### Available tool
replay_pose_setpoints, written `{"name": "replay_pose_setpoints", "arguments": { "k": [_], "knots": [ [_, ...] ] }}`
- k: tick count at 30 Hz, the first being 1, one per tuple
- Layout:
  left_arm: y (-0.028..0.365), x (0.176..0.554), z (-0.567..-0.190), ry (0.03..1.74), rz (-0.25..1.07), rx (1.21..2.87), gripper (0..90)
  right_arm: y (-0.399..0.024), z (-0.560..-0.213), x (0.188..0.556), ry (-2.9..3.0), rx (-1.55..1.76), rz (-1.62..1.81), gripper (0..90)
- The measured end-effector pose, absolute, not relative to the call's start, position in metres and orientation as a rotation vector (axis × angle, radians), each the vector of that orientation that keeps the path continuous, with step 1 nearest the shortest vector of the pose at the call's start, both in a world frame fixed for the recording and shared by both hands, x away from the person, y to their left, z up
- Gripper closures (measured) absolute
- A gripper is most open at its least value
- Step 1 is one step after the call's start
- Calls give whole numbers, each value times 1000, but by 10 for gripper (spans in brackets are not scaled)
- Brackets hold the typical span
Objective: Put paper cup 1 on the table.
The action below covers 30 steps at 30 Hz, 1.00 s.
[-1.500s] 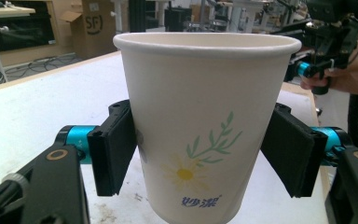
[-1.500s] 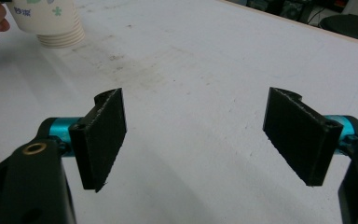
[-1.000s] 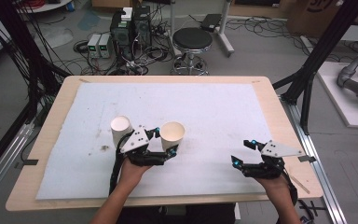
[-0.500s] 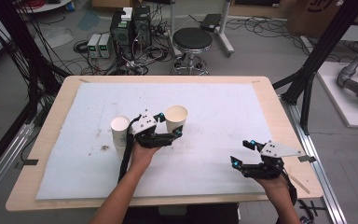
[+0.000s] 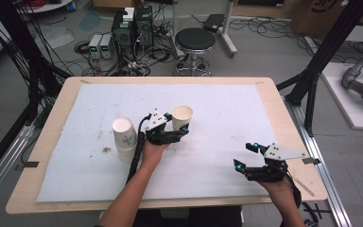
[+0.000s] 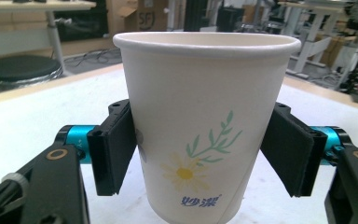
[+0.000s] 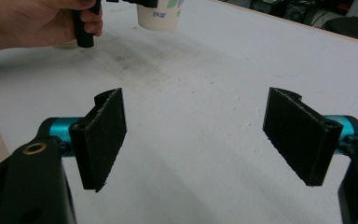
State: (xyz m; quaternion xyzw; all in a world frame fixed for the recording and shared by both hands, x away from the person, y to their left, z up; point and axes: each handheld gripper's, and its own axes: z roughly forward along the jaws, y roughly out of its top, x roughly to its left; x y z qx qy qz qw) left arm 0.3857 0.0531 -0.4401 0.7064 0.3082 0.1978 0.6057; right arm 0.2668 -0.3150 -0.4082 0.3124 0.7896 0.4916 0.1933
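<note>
Two paper cups on white table cover (image 5: 227, 118): one cup (image 5: 182, 116) clamped at both sides between pads of left gripper (image 5: 177, 131), carried farther from table's near edge and rightward since a second ago, now near table middle and well apart from stacked cup (image 5: 125, 137) at its left. Held cup white, upright, rolled rim, printed daisy with green sprig and blue characters (image 6: 200, 201). Right gripper (image 5: 247, 155) unmoved near front right edge, jaws spread apart, nothing between.

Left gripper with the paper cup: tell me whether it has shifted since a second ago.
Yes. The left gripper, shut on the paper cup, has moved away from the person, toward the table's far edge, past the stacked cups.
</note>
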Motion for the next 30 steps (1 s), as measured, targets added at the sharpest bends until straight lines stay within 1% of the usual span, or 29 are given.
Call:
{"name": "replay_pose_setpoints", "arguments": {
  "k": [6,8,14,17,24,30],
  "knots": [
    [50,396,-454,782,449,1700,298,-315,-409,267,2221,878,1382,221],
    [48,396,-454,796,465,1706,302,-315,-409,267,2218,880,1383,220],
    [39,399,-453,873,498,1808,308,-315,-410,268,2225,878,1381,221],
    [37,398,-452,895,504,1834,310,-315,-409,267,2224,875,1380,220],
    [39,389,-449,913,512,1915,308,-315,-409,266,2225,874,1380,221],
    [42,384,-452,923,514,1924,309,-313,-408,265,2231,867,1381,221]
  ]
}}
